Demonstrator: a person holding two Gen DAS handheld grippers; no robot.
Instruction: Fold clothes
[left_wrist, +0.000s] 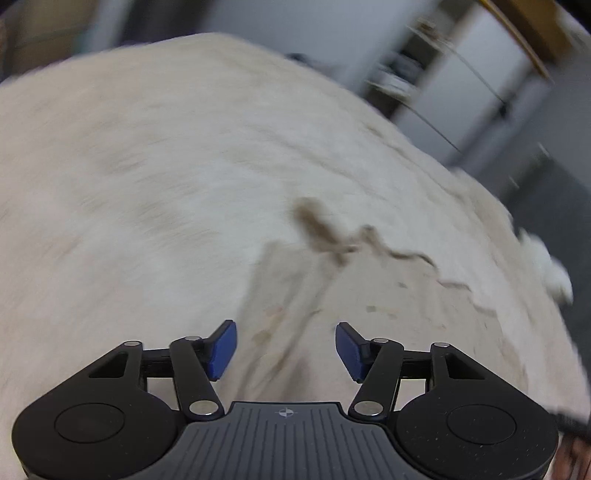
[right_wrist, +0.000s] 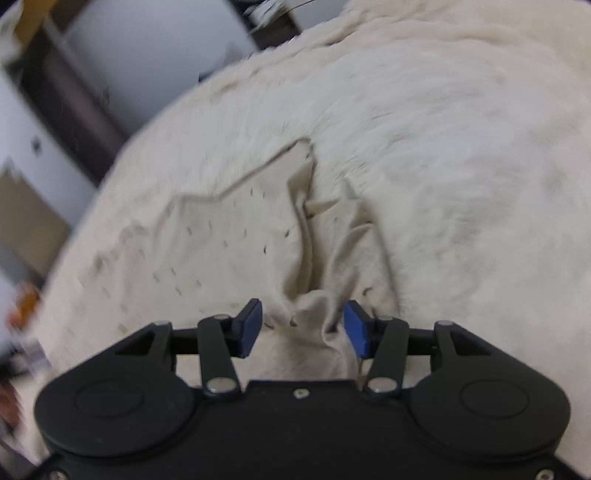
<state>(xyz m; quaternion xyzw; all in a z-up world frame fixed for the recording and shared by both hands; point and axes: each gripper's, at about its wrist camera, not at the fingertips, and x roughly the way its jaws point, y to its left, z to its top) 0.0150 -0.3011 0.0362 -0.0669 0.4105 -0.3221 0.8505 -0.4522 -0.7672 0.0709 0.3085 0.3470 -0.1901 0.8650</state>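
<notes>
A cream garment (left_wrist: 332, 302) with small dark flecks lies spread on a white fluffy cover (left_wrist: 147, 166); the left wrist view is blurred. My left gripper (left_wrist: 286, 347) hangs above the garment's edge, its blue pads (left_wrist: 221, 349) apart with nothing between them. In the right wrist view the same garment (right_wrist: 221, 240) shows a creased ridge down its middle. My right gripper (right_wrist: 303, 328) is open just over a raised bunch of that cloth (right_wrist: 314, 314), which stands between the jaws and reaches the right-hand pad (right_wrist: 356, 328). The pads do not squeeze it.
The fluffy cover (right_wrist: 461, 147) fills most of both views and drops off at a curved edge. Beyond it stand pale cabinets and a shelf (left_wrist: 461, 74), also the pale furniture (right_wrist: 110, 55). A small white object (left_wrist: 550, 269) lies at the cover's right edge.
</notes>
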